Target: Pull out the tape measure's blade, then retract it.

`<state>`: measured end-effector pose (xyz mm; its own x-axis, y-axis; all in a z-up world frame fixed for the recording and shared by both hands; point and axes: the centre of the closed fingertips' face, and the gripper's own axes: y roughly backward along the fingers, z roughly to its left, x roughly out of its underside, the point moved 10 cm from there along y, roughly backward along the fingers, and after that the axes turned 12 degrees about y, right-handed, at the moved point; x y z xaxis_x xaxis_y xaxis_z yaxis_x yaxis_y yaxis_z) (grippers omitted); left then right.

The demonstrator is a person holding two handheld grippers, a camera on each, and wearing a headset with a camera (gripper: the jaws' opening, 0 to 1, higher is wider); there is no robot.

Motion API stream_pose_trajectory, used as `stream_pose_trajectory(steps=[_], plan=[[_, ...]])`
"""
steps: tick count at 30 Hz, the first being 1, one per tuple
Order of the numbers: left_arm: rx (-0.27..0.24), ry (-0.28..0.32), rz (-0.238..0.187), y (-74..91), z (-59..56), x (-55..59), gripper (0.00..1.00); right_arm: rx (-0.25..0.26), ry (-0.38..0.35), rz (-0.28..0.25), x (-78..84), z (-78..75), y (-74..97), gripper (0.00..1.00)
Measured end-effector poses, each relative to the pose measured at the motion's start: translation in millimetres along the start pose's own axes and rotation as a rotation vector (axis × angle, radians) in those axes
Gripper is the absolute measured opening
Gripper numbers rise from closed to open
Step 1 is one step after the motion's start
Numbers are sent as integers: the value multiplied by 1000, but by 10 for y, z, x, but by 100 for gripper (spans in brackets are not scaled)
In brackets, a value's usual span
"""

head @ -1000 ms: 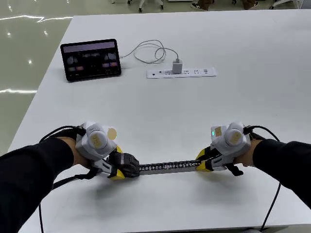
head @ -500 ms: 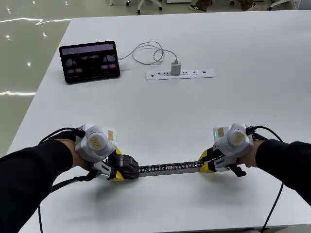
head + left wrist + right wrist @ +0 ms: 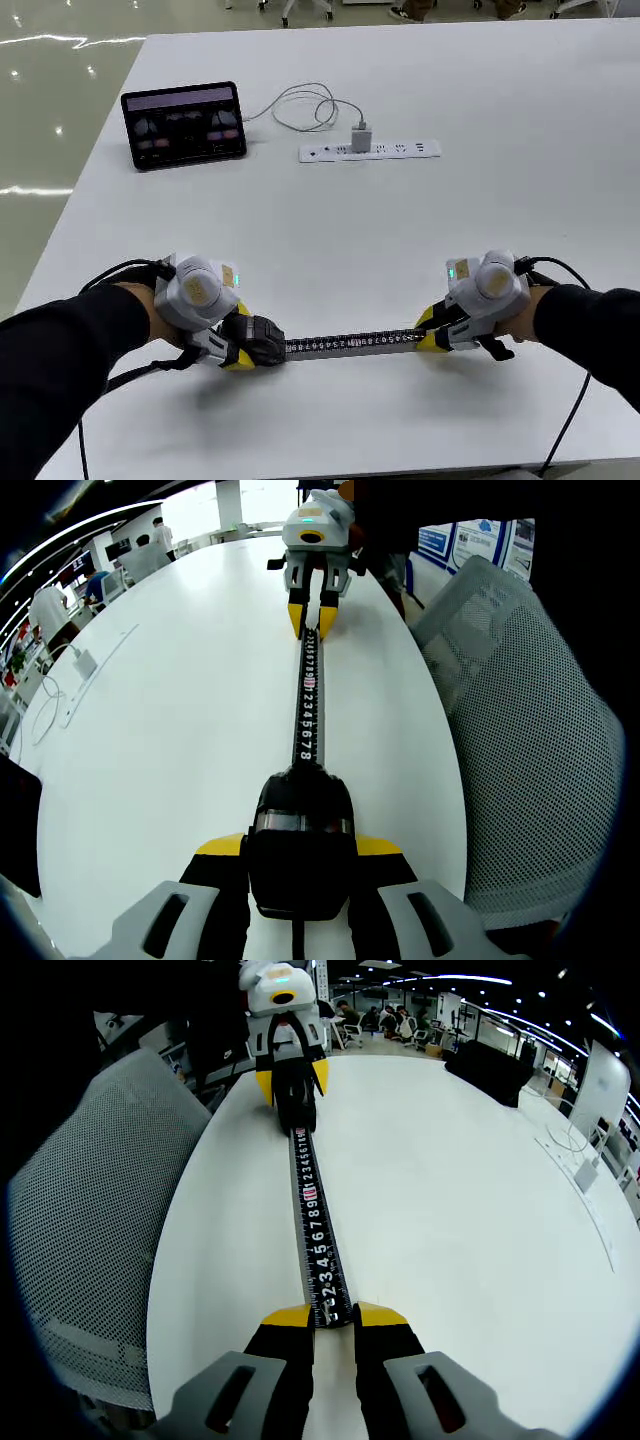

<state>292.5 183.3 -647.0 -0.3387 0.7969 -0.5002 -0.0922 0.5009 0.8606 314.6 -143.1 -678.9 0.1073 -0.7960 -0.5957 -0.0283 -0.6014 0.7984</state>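
White table (image 3: 400, 230): far and right edges are cut off in the head view. The near edge runs just below both grippers, so there is little room toward the person and a wide bare top beyond them. Mesh chair back (image 3: 530, 730) sits off that near edge, partly cropped. Both forearms in dark sleeves come in from the bottom corners; the hands are mostly hidden under the gripper bodies. Tablet (image 3: 185, 123) stands far left near the table's left edge, screen too small to read. Power strip (image 3: 370, 151) with a plugged charger (image 3: 361, 136) and looped cable (image 3: 300, 105) is mid-table, well apart from the work. Left gripper (image 3: 245, 345) points right, jaws clamped on the sides of the black tape measure case (image 3: 262, 342), which sits at the near edge. Right gripper (image 3: 428, 332) points left, yellow tips pinching the end of the blade (image 3: 350, 344); the end hook is hidden between them. The blade is out, straight between the two and low over the table; can't tell if it touches.
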Motion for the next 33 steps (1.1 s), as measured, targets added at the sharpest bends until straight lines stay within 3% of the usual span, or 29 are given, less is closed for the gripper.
stream_pose_trajectory(steps=[33], plan=[[3, -4, 2, 1, -5, -9, 34, 12, -26, 9, 134, 52, 119, 10]])
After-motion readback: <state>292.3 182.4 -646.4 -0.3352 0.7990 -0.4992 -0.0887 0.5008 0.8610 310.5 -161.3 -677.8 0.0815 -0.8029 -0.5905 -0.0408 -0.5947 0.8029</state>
